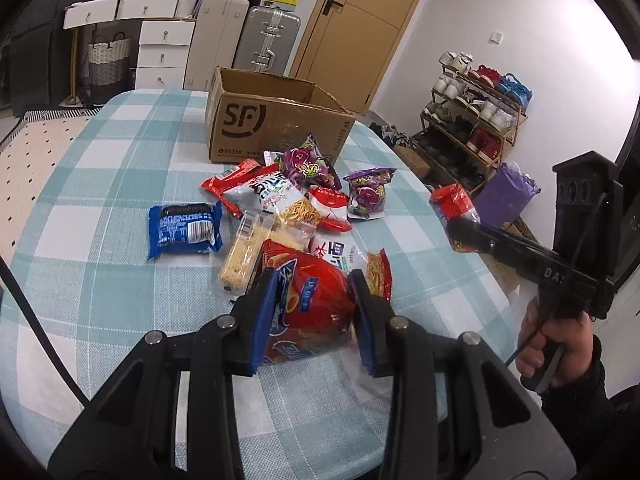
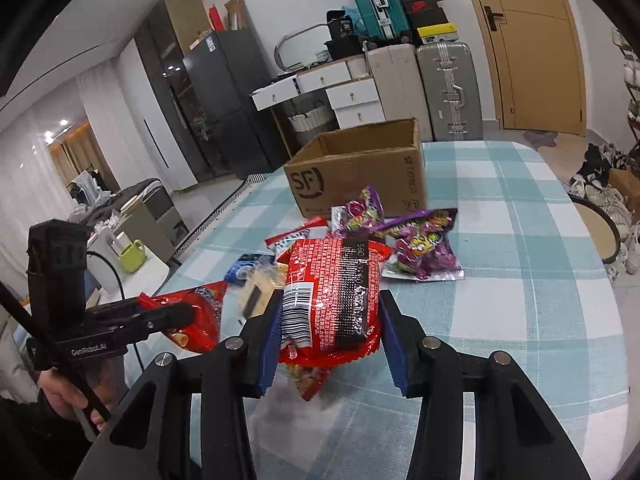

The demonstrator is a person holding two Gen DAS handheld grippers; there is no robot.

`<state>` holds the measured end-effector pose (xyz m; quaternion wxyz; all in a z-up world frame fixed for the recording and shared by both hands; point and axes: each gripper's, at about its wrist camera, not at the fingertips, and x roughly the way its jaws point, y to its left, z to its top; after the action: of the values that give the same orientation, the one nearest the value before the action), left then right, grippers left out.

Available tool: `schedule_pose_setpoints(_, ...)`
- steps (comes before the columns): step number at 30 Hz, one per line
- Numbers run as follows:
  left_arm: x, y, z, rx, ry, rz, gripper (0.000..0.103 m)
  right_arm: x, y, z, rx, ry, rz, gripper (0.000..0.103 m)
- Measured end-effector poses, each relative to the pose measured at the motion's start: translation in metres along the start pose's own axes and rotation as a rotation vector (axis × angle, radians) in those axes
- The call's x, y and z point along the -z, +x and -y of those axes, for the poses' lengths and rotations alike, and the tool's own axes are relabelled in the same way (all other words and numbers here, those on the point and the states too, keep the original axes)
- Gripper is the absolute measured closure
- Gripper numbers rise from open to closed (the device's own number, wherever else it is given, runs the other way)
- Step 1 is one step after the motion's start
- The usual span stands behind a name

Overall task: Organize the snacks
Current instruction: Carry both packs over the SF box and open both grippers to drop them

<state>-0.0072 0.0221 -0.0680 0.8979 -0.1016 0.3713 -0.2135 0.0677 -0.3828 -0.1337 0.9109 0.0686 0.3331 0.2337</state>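
My left gripper [image 1: 314, 312] is shut on a puffy red chip bag [image 1: 316, 304], lifted just above the checked tablecloth. My right gripper [image 2: 330, 328] is shut on a red snack packet [image 2: 332, 300] with a barcode, held above the table. In the left wrist view that packet [image 1: 454, 208] shows at the right, pinched in the right gripper's black fingers. The left-held red bag [image 2: 196, 312] appears at the left in the right wrist view. Loose snacks lie between: a blue packet [image 1: 185, 230], two purple bags [image 1: 366, 196], noodle packs [image 1: 296, 208]. An open cardboard box [image 1: 276, 124] stands behind the pile.
The table [image 1: 100, 184] has a blue-white checked cloth, with its edge close on the right. Beyond stand a shoe rack [image 1: 476, 120], suitcases [image 2: 448, 88], white drawers [image 1: 164, 56] and a wooden door [image 2: 536, 48]. A green mug [image 2: 134, 254] sits on a low stand at left.
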Motion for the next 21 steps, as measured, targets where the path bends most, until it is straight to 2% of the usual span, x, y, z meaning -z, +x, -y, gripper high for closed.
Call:
schedule_pose_setpoints(11,-0.038,-0.021,0.018,-0.012,0.066,0.055,0.071,-0.024,-0.026,-0.022,-0.03,-0.039,0.05,0.058)
schedule_pose_setpoints(14,-0.055,-0.027,0.021,-0.009,0.083,0.07,0.071,-0.036,-0.034,-0.028,-0.045,-0.052,0.074,0.058)
schedule_pose_setpoints(18,-0.082,-0.03,0.017,0.014,0.057,0.063,0.071,-0.058,-0.041,-0.035,-0.065,-0.07,0.096,0.058)
schedule_pose_setpoints(21,-0.101,-0.035,0.019,-0.014,0.083,0.083,0.071,-0.076,-0.048,-0.04,-0.068,-0.092,0.123,0.058)
